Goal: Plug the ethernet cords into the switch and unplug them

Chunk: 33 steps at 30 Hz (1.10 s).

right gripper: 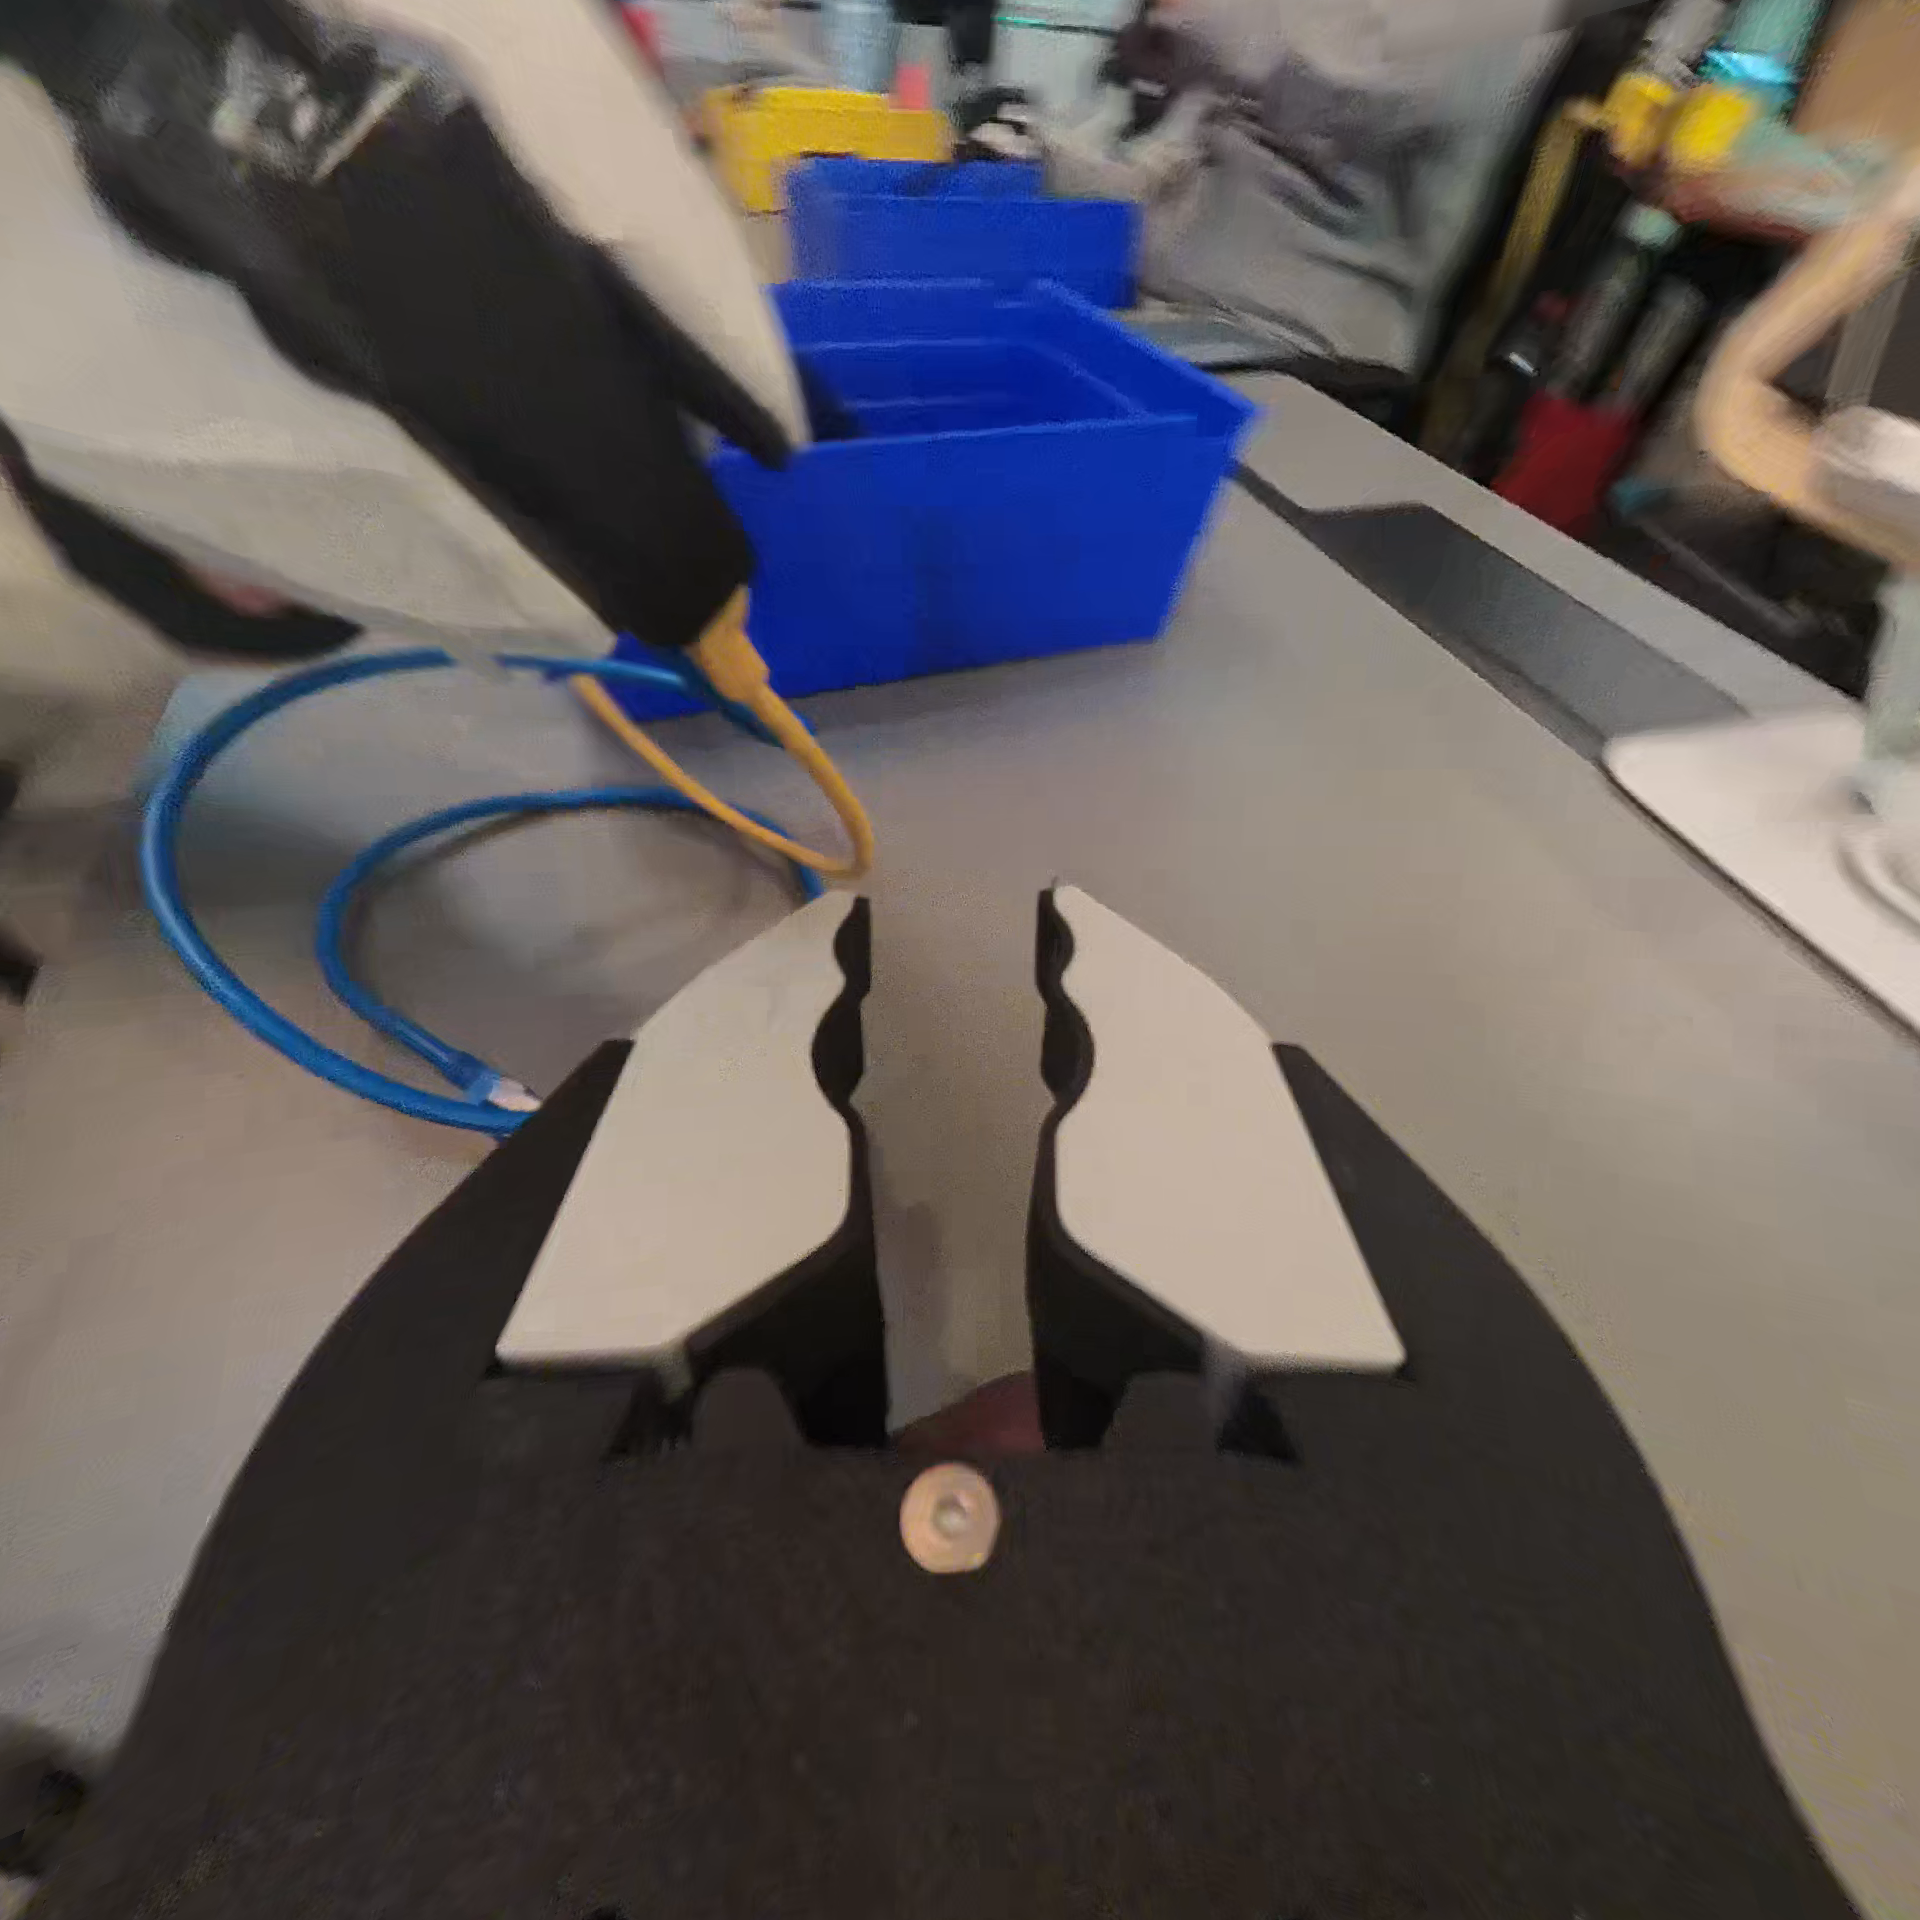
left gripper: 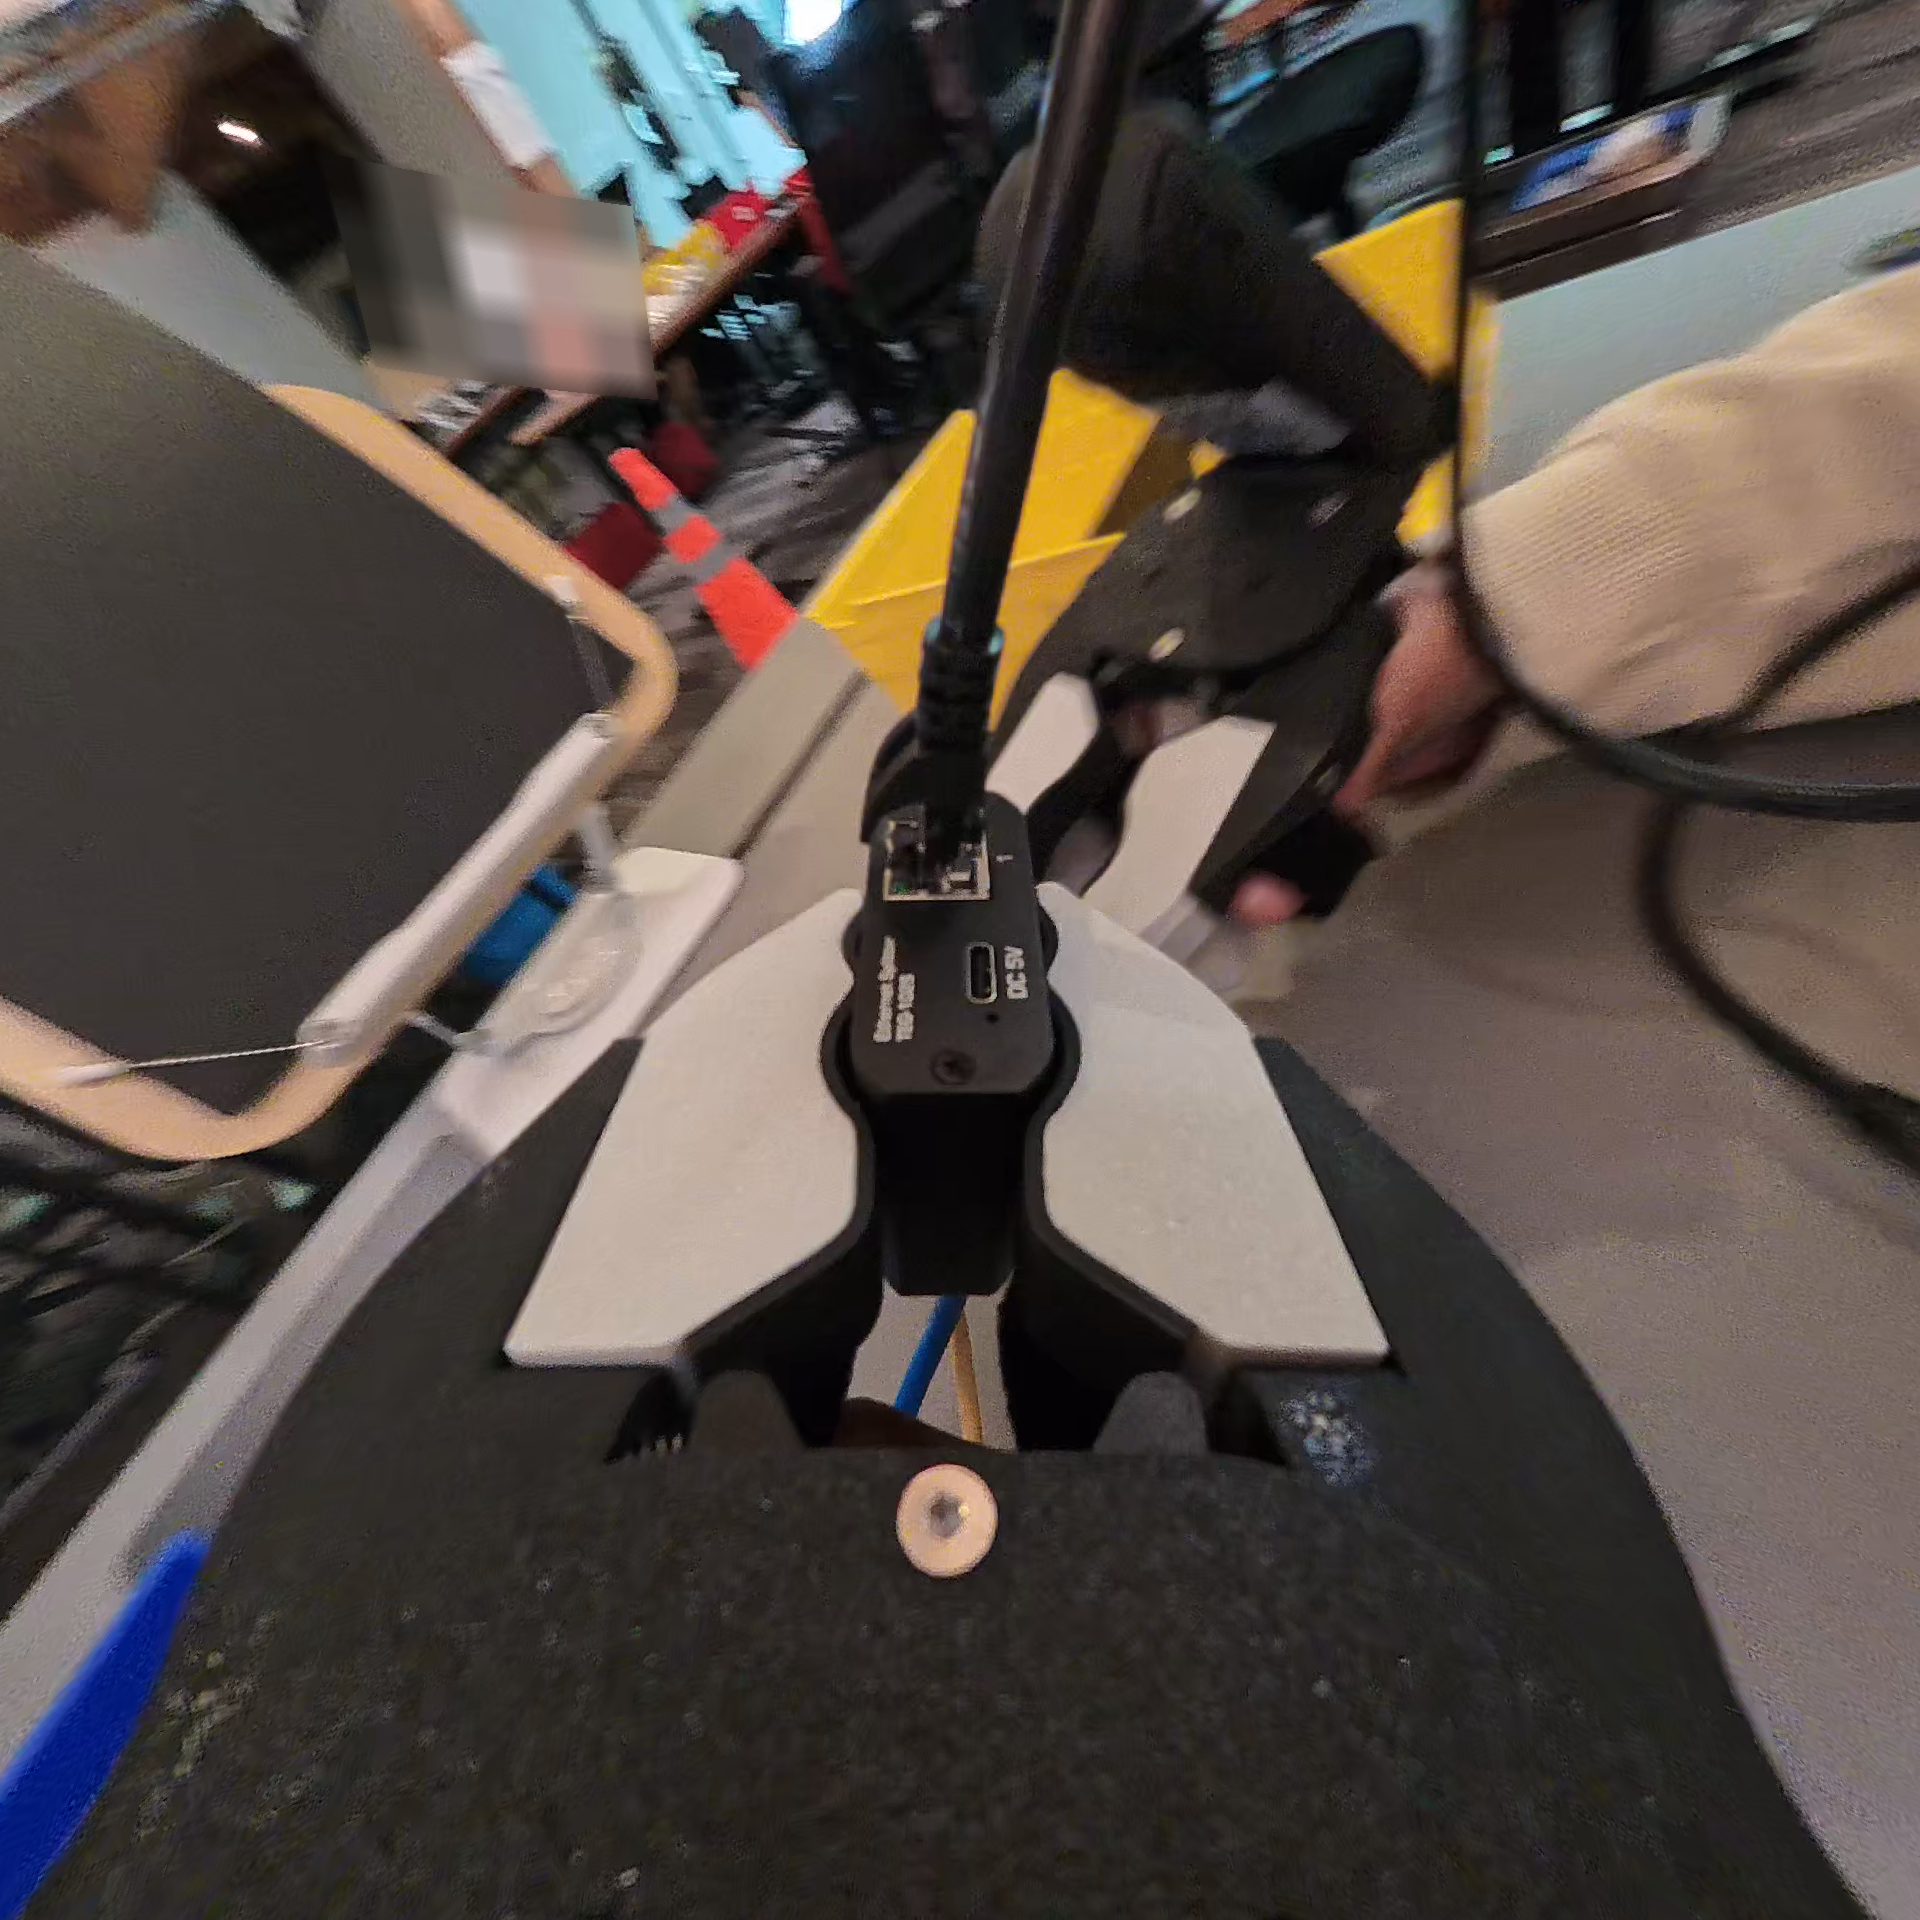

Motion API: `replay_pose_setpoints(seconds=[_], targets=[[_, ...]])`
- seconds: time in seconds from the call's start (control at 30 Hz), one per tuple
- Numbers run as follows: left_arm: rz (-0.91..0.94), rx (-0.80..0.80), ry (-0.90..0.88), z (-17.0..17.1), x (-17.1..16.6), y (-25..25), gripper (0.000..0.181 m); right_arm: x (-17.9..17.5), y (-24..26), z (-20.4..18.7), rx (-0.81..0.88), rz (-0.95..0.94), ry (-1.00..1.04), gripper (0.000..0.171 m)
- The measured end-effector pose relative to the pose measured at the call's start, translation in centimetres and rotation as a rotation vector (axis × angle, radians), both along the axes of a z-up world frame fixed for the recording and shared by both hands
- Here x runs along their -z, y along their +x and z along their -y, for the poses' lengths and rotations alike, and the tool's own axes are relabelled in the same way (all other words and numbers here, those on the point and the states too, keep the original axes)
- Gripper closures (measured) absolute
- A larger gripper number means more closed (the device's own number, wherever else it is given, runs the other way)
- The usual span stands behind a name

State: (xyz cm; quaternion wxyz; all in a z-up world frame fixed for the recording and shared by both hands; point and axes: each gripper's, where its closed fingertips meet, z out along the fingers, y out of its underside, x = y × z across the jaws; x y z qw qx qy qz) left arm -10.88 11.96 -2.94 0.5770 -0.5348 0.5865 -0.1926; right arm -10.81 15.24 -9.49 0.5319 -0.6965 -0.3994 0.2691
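Left wrist view: the left gripper (left gripper: 951,1039), white-padded fingers on a black body, is clamping a small black box-shaped ethernet switch (left gripper: 951,997) between its pads, port face looking up at the camera. A thick black ethernet cord (left gripper: 1003,416) is sitting in one port and rising straight up out of frame. Thin blue and yellow cords are peeking out under the switch, near the gripper's throat. Farther off, the right gripper (left gripper: 1174,831) is showing over the grey table (left gripper: 1558,1039), a cream-sleeved arm (left gripper: 1714,499) behind it. A yellow plastic bin (left gripper: 935,561) is standing toward the table's far edge.

Right wrist view: the right gripper (right gripper: 954,914) is hanging above the table with its jaws apart and nothing between them. A blue ethernet cord (right gripper: 249,935) is looping on the table toward the left edge, its clear plug lying free just beside the gripper's left finger. A yellow ethernet cord (right gripper: 769,769) is running up into the switch end, held high at upper left. Blue plastic bins (right gripper: 987,540) are standing toward the far edge. The view is motion-blurred.

Step in hand, as I judge it – fetching the loose blue plug. Doing it well: gripping the plug body, not the cable, keeping the latch tab clear, and holding the switch steady – pushing straight along the port axis until seated.
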Motion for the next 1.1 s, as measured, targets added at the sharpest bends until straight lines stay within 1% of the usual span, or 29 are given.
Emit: replay_pose_setpoints(seconds=[0.03, 0.1, 0.17, 0.23, 0.27, 0.3, 0.33, 0.4, 0.47, 0.53, 0.57, 0.63, 0.7, 0.77, 0.8, 0.87, 0.93, 1.0, 1.1], targets=[[0.015, -0.042, 0.04, -1.0, -0.4, -0.1, 0.156, -1.0, 1.1, -0.3, 0.06, -0.033, -0.034, 0.137], [0.036, -0.079, 0.082, -1.9, -0.2, 0.5, 0.156, -4.6, 3.1, 0.0, 0.148, -0.119, -0.022, 0.136], [0.053, -0.063, 0.077, -1.8, 1.1, 1.8, 0.156, -9.7, 6.0, 0.3, 0.246, -0.196, 0.066, 0.139], [0.062, -0.061, 0.06, -1.8, 2.8, 3.2, 0.156, -14.6, 9.5, 0.5, 0.322, -0.196, 0.14, 0.138], [0.053, -0.052, 0.07, -1.8, 3.8, 3.9, 0.156, -16.8, 11.0, 0.7, 0.342, -0.157, 0.19, 0.139], [0.03, -0.067, 0.106, -2.2, 4.6, 4.4, 0.156, -18.5, 12.5, 0.8, 0.368, -0.077, 0.246, 0.138], [-0.002, -0.103, 0.151, -3.0, 5.3, 5.0, 0.156, -19.7, 14.1, 0.6, 0.406, 0.035, 0.286, 0.134], [-0.044, -0.128, 0.21, -4.0, 6.1, 6.2, 0.156, -20.4, 15.4, 1.3, 0.358, 0.261, 0.277, 0.123], [-0.052, -0.121, 0.283, -4.5, 6.3, 7.3, 0.156, -20.6, 16.1, 2.0, 0.316, 0.445, 0.265, 0.123], [-0.076, -0.121, 0.34, -4.5, 6.8, 7.7, 0.156, -19.4, 14.9, 3.0, 0.22, 0.577, 0.243, 0.121], [-0.092, -0.107, 0.349, -4.2, 7.1, 7.8, 0.156, -18.2, 13.6, 3.6, 0.156, 0.62, 0.225, 0.12], [-0.098, -0.102, 0.374, -3.9, 7.1, 7.7, 0.156, -14.6, 9.8, 5.1, 0.009, 0.693, 0.226, 0.119], [-0.103, -0.095, 0.348, -3.5, 7.4, 7.4, 0.156, -10.1, 6.1, 6.4, -0.099, 0.754, 0.238, 0.122], [-0.112, -0.093, 0.344, -3.2, 7.8, 7.1, 0.156, -5.6, 4.7, 6.3, -0.137, 0.892, 0.271, 0.122], [-0.124, -0.094, 0.356, -3.1, 8.1, 7.0, 0.156, -4.2, 4.8, 5.5, -0.125, 0.967, 0.315, 0.122], [-0.148, -0.096, 0.361, -3.0, 8.8, 6.7, 0.156, -1.7, 5.2, 4.6, -0.134, 1.045, 0.309, 0.127], [-0.158, -0.099, 0.348, -2.9, 9.1, 6.7, 0.156, -0.5, 5.1, 4.0, -0.154, 1.076, 0.333, 0.133], [-0.158, -0.086, 0.343, -2.7, 8.9, 6.9, 0.156, 0.1, 4.9, 3.8, -0.174, 1.113, 0.384, 0.143], [-0.18, -0.079, 0.351, -2.5, 9.2, 7.0, 0.156, 0.6, 5.3, 3.5, -0.17, 1.165, 0.416, 0.153]])
